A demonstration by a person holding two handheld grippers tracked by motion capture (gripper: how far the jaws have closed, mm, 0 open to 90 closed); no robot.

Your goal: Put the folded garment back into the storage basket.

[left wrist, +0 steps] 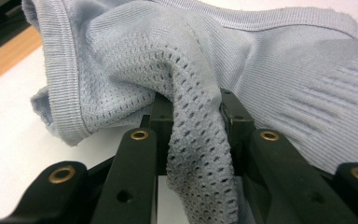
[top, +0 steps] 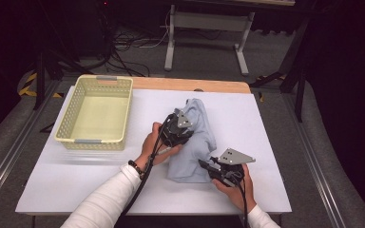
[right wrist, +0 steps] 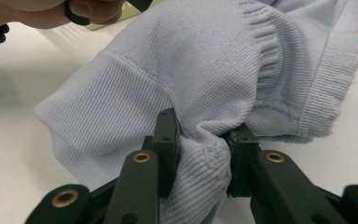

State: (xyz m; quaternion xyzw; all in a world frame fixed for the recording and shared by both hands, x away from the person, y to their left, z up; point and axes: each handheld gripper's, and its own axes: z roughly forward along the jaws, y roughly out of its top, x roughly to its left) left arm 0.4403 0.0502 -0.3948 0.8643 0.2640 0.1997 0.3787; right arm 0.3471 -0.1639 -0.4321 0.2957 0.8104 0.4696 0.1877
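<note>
**Pale blue knit, pinched twice, with slack between the grips**

Ribbed, light blue fabric makes up the garment [top: 196, 140], which lies bunched on the white table [top: 266, 123], right of the cream basket [top: 95, 114] and well apart from it; part of it is raised off the surface where the grippers hold it. The left gripper [top: 178, 129] has its jaws closed on a fold of the perforated mesh panel [left wrist: 200, 140], the cloth squeezed into a narrow rope between the pads; the right gripper [top: 212, 167] pinches a gathered wad of the plain ribbed cloth near the garment's near edge, jaws drawn in on it.

The likeliest trouble is a slip; each hold is on a bunched fold rather than a flat hem, so a pull apart could let the layers slide out from between the pads, the mesh side first, since it is thin and stretchy. A second risk is that either pinch has caught more than one layer; spreading the garment would then leave it twisted or doubled instead of flat. A hard tug could also stretch the mesh holes out of shape. If the garment is meant for the basket, the loose hanging portion may drag across the table or catch on the rim [top: 105, 78] and fall outside.
</note>
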